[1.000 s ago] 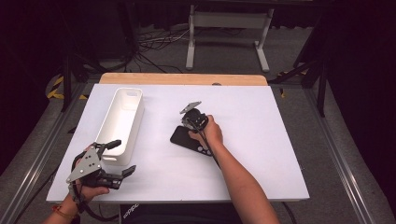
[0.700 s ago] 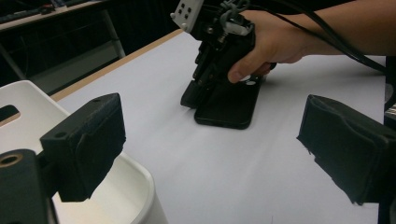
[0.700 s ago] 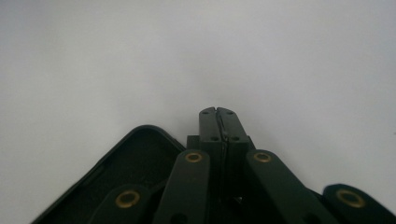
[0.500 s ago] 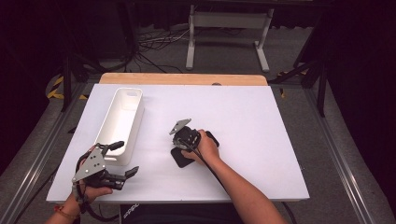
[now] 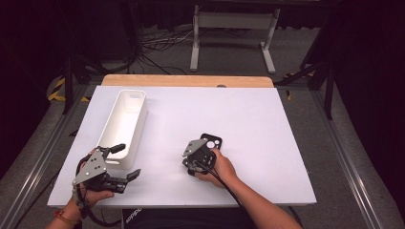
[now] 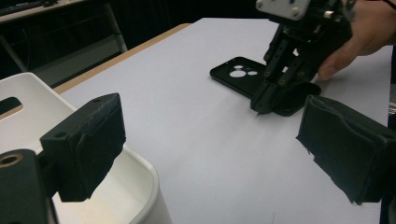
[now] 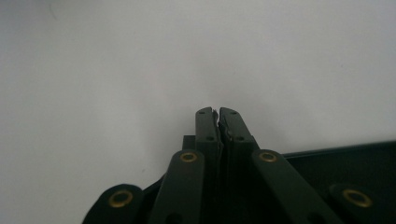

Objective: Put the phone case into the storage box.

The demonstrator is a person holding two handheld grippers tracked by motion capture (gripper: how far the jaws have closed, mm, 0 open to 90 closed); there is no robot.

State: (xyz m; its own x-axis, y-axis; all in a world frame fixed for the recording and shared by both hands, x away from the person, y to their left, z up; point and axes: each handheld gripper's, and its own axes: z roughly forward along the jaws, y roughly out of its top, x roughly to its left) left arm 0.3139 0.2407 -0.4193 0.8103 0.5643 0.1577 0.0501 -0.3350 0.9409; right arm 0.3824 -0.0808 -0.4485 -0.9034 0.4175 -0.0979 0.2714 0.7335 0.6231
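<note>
surface: white table (image 5: 267, 119) | on it: white bin (image 5: 125, 125), upper left; black phone case (image 5: 210, 141), centre

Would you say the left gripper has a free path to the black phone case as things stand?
Probably not quite: the left gripper stands open beside the white bin, with bare table between, but the shut right gripper rests on the phone case, covering its near end.
</note>
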